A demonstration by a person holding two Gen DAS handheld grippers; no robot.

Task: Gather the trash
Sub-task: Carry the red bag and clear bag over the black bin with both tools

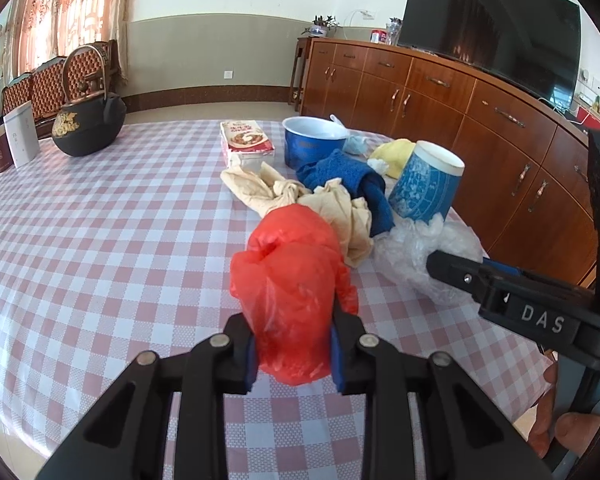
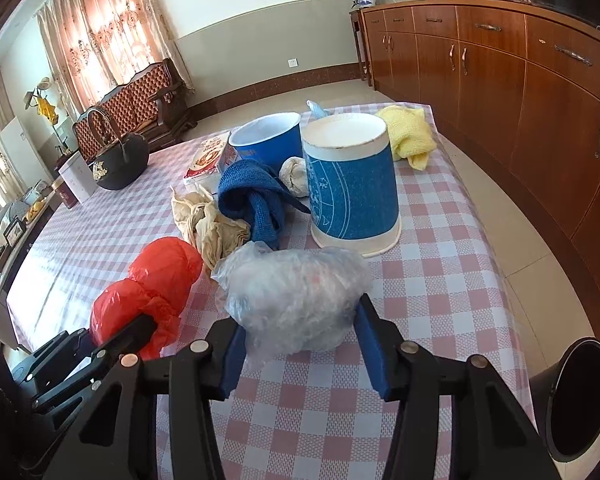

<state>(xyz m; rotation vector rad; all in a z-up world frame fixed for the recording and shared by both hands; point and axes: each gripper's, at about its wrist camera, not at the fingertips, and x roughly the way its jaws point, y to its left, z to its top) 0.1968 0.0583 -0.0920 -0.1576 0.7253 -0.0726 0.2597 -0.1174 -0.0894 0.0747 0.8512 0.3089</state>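
A crumpled red plastic bag [image 1: 292, 292] sits between the pads of my left gripper [image 1: 294, 354], which is shut on it; it also shows in the right wrist view [image 2: 148, 292]. A crumpled clear plastic bag [image 2: 296, 300] lies on the checked tablecloth [image 2: 440, 300] between the pads of my right gripper [image 2: 300, 356], which close on its sides. The clear bag also shows in the left wrist view [image 1: 416, 252], with the right gripper's finger over it. A beige bag [image 2: 212, 224] lies behind them.
A blue-and-white paper cup [image 2: 352, 184] stands upside down close behind the clear bag. A blue cloth [image 2: 256, 200], blue bowl [image 2: 266, 136], yellow cloth [image 2: 410, 132], food box [image 1: 246, 142] and black kettle [image 1: 88, 124] are on the table. A black bin [image 2: 576, 400] stands at the lower right.
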